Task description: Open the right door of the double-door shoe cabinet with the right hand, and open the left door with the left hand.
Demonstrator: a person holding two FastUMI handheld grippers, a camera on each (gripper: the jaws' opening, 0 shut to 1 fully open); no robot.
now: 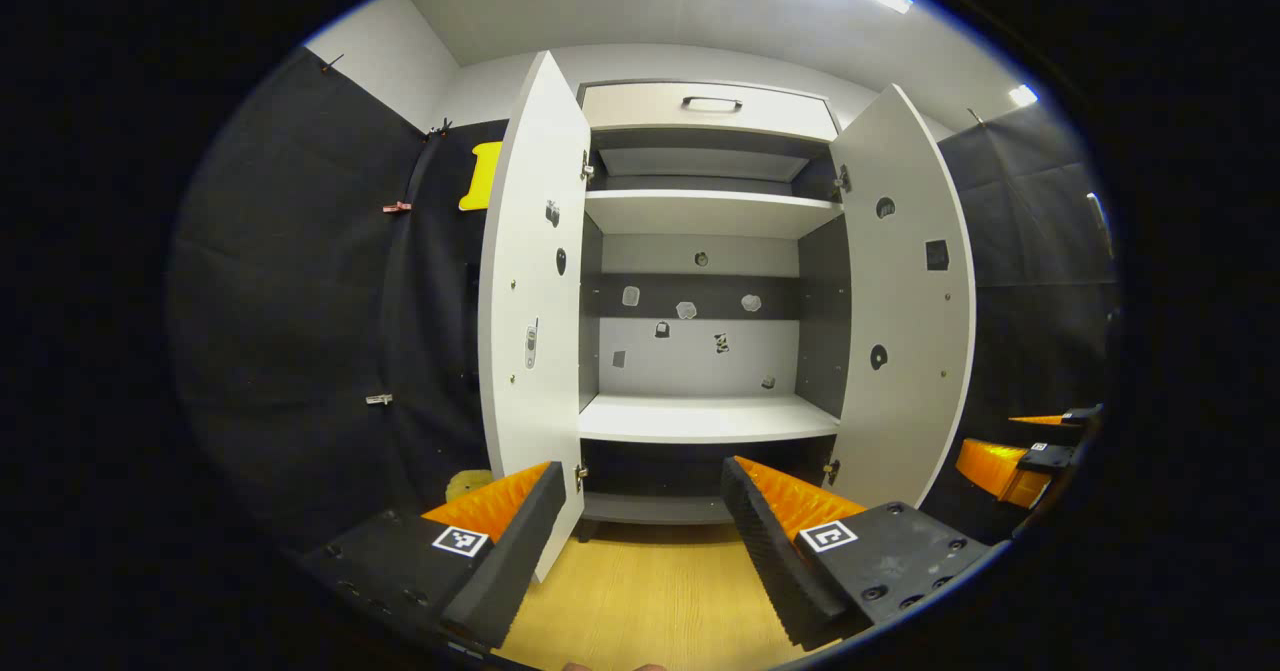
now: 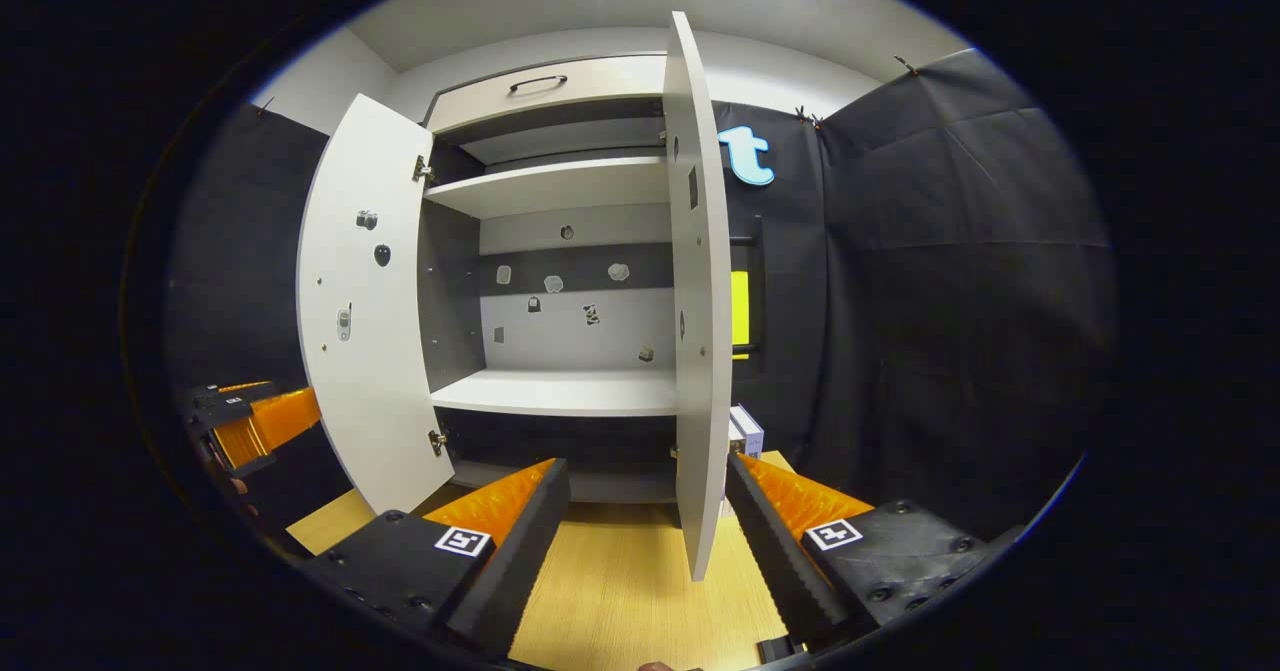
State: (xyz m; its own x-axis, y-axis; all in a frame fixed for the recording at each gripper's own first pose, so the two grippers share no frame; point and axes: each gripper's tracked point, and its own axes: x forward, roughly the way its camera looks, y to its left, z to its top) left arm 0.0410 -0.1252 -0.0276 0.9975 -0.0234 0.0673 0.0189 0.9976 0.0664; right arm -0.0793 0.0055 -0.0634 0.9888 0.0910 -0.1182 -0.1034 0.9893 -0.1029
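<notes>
Both doors of the white double-door shoe cabinet (image 1: 700,281) stand open. Grey interior, white shelves, small stickers on the back panel.

Left gripper view: left gripper (image 1: 640,516) fingers spread wide, nothing held, nothing touching them. White flat-panel left door (image 1: 530,291) swung out, its lower free edge just above and beside the left finger (image 1: 500,541), apart from it as far as I can tell. White flat-panel right door (image 1: 905,301) swung out beyond the right finger, up and to that side. Cabinet opening sits straight ahead between the two fingers, lower white shelf (image 1: 705,418) just above the fingertips. White top drawer with dark bar handle (image 1: 710,103) shut, high ahead. Light wood-grain floor (image 1: 640,591) runs under the gap between the fingers. The other gripper shows far off past the right finger, at the view's edge.

Right gripper view: right gripper (image 2: 645,511) fingers also spread wide, empty. Right door (image 2: 700,291) seen nearly edge-on, its bottom corner hanging down into the gap between the fingers, closer to the right finger (image 2: 790,541); no contact visible. Left door (image 2: 370,321) open, beyond and above the left finger. Cabinet interior ahead, mostly on the left-finger side of the door edge. Small white box (image 2: 745,431) on the floor just behind the right door, above the right fingertip. The left gripper (image 2: 250,421) shows well off past the left finger, its jaw state not readable from here.
</notes>
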